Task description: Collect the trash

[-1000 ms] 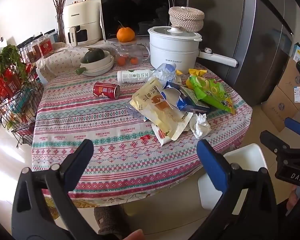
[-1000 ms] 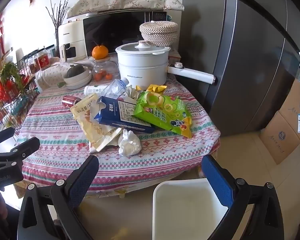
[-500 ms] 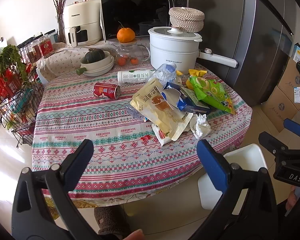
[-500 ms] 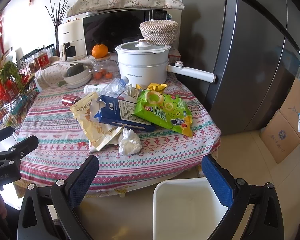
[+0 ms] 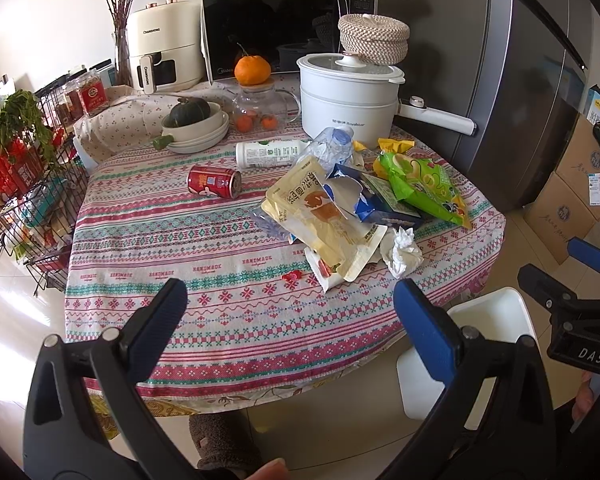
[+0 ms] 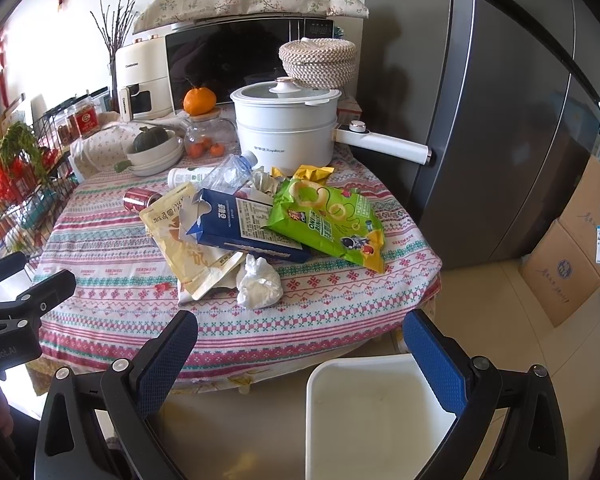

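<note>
You face a round worktop (image 5: 228, 320); a grey fridge (image 6: 500, 120) stands right, a wire rack (image 5: 24, 200) left, on sunlit beige floor (image 6: 480, 312).

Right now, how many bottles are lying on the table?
2. A white labelled bottle lies on its side behind the red can; a crushed clear plastic bottle lies just right of it, by the white pot. The wrapper pile could hide more.

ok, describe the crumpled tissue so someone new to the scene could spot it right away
Start at the round table with the striped patterned cloth and find the trash pile in front of the white cooking pot. At the pile's near edge, just below the blue carton, lies the crumpled tissue. It is the only plain white, unprinted, balled-up piece; its neighbours are flat, colourful printed packages.
</note>
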A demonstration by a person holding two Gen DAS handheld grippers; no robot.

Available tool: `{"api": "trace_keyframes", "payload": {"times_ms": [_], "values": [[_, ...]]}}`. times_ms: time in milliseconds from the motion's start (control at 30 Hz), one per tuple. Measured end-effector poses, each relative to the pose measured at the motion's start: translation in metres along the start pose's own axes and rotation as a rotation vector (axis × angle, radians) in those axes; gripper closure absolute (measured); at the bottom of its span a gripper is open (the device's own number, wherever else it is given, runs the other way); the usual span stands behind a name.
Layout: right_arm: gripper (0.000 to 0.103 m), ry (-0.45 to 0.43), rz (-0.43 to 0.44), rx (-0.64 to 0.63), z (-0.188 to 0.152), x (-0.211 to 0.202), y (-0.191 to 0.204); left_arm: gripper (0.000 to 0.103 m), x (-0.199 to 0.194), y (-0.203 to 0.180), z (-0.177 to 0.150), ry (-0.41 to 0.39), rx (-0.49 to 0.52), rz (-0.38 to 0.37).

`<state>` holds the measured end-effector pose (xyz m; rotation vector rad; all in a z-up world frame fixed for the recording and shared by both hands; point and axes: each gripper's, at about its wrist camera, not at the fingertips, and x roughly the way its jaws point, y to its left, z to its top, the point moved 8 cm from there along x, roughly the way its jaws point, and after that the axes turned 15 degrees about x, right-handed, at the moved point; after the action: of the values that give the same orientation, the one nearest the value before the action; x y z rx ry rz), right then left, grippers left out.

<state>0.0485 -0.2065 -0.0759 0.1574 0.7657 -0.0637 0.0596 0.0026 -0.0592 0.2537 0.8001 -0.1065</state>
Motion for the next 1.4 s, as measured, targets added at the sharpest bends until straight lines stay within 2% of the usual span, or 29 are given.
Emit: {"api": "trace_keyframes", "payload": {"times_ms": [433,533,633,667,733,800,967,1033,1100,1167,1267,1300,1400], "values": [[0.000,0.003,-0.002,0.003,-0.003,0.001,-0.002,0.001,-0.006,0.004,0.001,-0.003,-0.007,0.010],[0.000,0.001,-0.002,0.006,-0.003,0.001,-0.002,0.001,-0.007,0.008,0.003,0.002,-0.019,-0.024],[0.000,0.000,-0.002,0.015,-0.001,0.001,-0.004,0.001,-0.006,0.015,0.004,0.025,-0.046,-0.096],[0.000,0.003,0.003,0.020,0.000,0.001,-0.004,0.001,-0.002,0.016,0.003,0.068,-0.051,-0.104],[0.000,0.013,0.007,0.026,0.003,0.003,-0.005,0.001,0.005,0.022,0.008,0.083,-0.056,-0.109],[0.000,0.029,0.004,0.022,0.008,0.005,-0.006,0.001,0.016,0.026,0.016,0.070,-0.071,-0.142],[0.000,0.042,-0.005,-0.011,0.027,0.006,-0.001,0.003,0.054,0.021,0.025,0.127,-0.169,-0.326],[0.000,0.071,0.008,-0.026,0.036,0.010,0.003,0.006,0.072,0.017,0.026,0.161,-0.190,-0.369],[0.000,0.105,0.013,-0.027,0.044,0.020,0.005,0.010,0.094,0.018,0.018,0.232,-0.205,-0.371],[0.000,0.126,0.014,-0.009,0.051,0.033,0.002,0.016,0.116,0.019,0.009,0.261,-0.240,-0.372],[0.001,0.099,0.019,0.061,0.053,0.052,-0.012,0.022,0.142,0.014,-0.001,0.285,-0.288,-0.397],[0.002,0.103,0.002,0.082,0.051,0.060,-0.020,0.026,0.148,0.009,-0.002,0.290,-0.293,-0.412],[0.005,0.174,-0.030,0.103,0.042,0.084,-0.039,0.027,0.163,0.003,-0.004,0.293,-0.321,-0.427]]}}
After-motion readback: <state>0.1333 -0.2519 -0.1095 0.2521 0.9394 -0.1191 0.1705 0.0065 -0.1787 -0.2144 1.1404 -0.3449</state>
